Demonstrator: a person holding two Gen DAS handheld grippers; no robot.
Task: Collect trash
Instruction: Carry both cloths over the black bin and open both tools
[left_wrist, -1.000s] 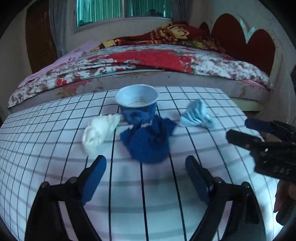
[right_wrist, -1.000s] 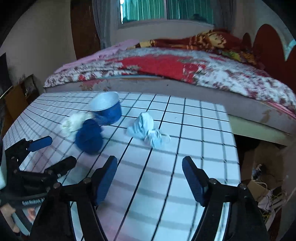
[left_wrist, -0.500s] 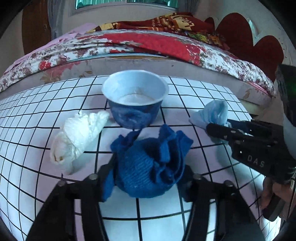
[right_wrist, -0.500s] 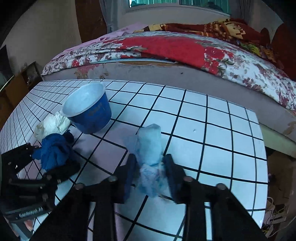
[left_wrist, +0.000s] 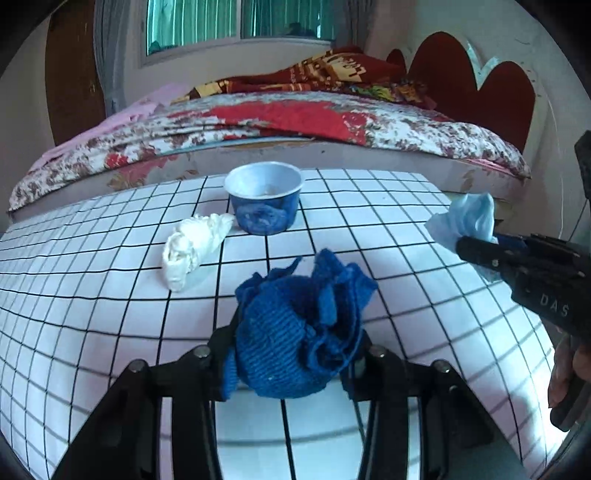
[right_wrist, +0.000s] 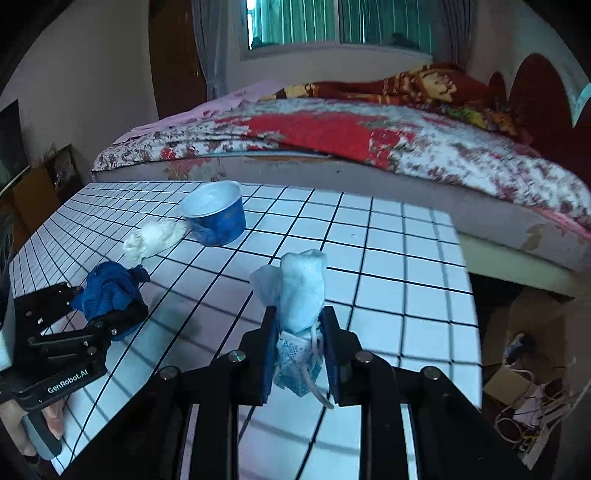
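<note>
A crumpled dark blue knitted cloth (left_wrist: 288, 317) sits between my left gripper's (left_wrist: 295, 343) pads, whose jaws are closing and pressing on it. It hangs just above the checked table (left_wrist: 369, 206). My right gripper (right_wrist: 300, 332) is shut on a light blue face mask (right_wrist: 303, 288), held upright off the table. On the table farther back stand a blue paper cup (left_wrist: 263, 201) and a white crumpled wad (left_wrist: 192, 245) to its left. The right wrist view shows the same cup (right_wrist: 218, 218), wad (right_wrist: 155, 238) and cloth (right_wrist: 107, 291) in the left gripper (right_wrist: 110, 317).
A bed (left_wrist: 295, 118) with a red flowered cover runs along the table's far side. The table's right edge (right_wrist: 469, 295) drops to a floor with boxes and cables (right_wrist: 528, 406). A hand holds each gripper's handle.
Both grippers went from open to closed: the left took the blue cloth, the right took the light blue mask. Both then drew back from the cup and lifted their loads.
</note>
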